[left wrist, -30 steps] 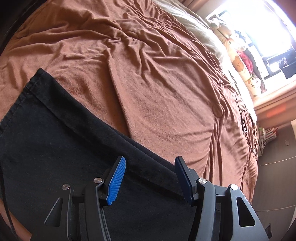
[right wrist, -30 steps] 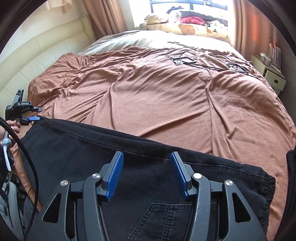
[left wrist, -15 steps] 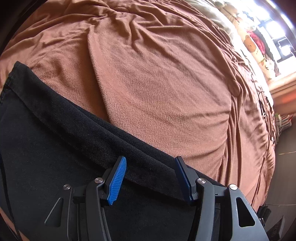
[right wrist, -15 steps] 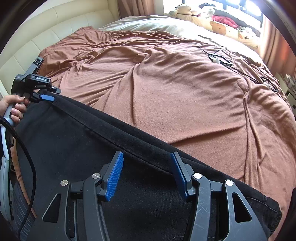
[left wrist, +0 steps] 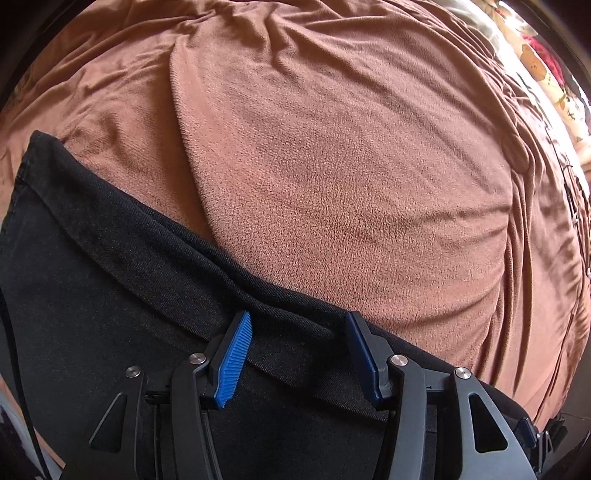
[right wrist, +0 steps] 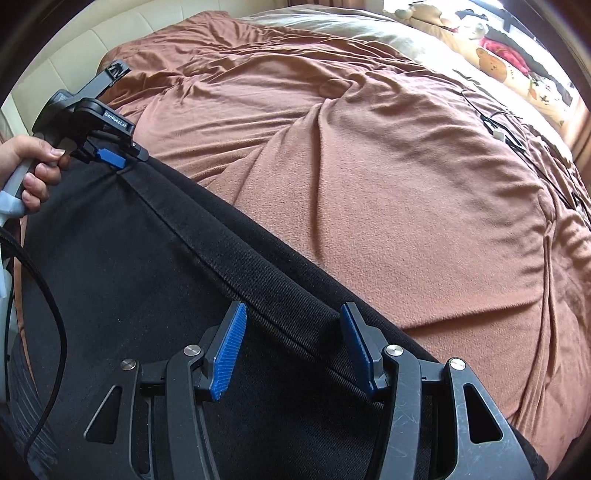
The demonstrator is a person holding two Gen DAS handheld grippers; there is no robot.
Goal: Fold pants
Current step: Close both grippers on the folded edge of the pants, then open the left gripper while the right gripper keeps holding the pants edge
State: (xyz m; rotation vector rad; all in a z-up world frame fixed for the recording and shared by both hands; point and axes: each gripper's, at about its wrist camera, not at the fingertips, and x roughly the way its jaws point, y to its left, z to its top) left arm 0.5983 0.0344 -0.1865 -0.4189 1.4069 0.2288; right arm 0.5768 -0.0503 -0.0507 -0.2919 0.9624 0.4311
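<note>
On the bed [right wrist: 406, 192], near edge: one pair of black pants [right wrist: 155, 280], heavy twill weave, matte, spread flat over a brown blanket [left wrist: 351, 177].

Blanket: soft, short-napped fleece, rumpled into long shallow folds and one broad smooth swell beside the pants. Beyond it lies a wide stretch of bare blanket, well apart from the garment.

Pants: a straight, thick stitched seam runs along the far long edge; one squared corner [left wrist: 37, 140] lies flat on the blanket.

Left gripper [left wrist: 297, 354]: black frame, ribbed blue fingers [left wrist: 236, 358] spread apart, straddling the seamed edge of the pants; cloth lies between them, pads not pressing. A hand [right wrist: 33, 170] grasps its handle, and seen from the right wrist view it sits at the far end of that same edge.

Right gripper [right wrist: 291, 347]: same build, fingers spread, set over the same seam further along; cloth between them, not pinched.

Far side of bed: thin dark cables [right wrist: 506, 129] on the blanket, a pale sheet [right wrist: 351, 29], patterned cushions [right wrist: 517, 74]. Padded cream headboard [right wrist: 74, 55] at one side.
</note>
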